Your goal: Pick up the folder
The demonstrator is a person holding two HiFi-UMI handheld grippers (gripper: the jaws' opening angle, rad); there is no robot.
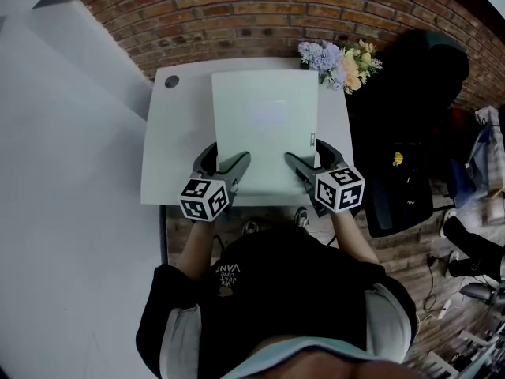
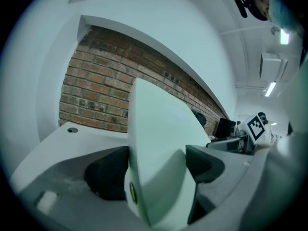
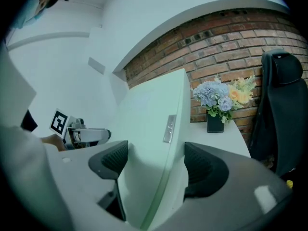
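A pale green folder hangs over the white table, held at its near edge by both grippers. My left gripper is at the folder's near left corner. In the left gripper view the folder fills the space between the dark pads, with my left gripper shut on it. My right gripper holds the near right corner. In the right gripper view the folder, with a small label on its edge, sits between both pads of my right gripper.
A vase of flowers stands at the table's far right corner against the brick wall. A black office chair is right of the table. A cable hole marks the far left corner. The person stands at the near edge.
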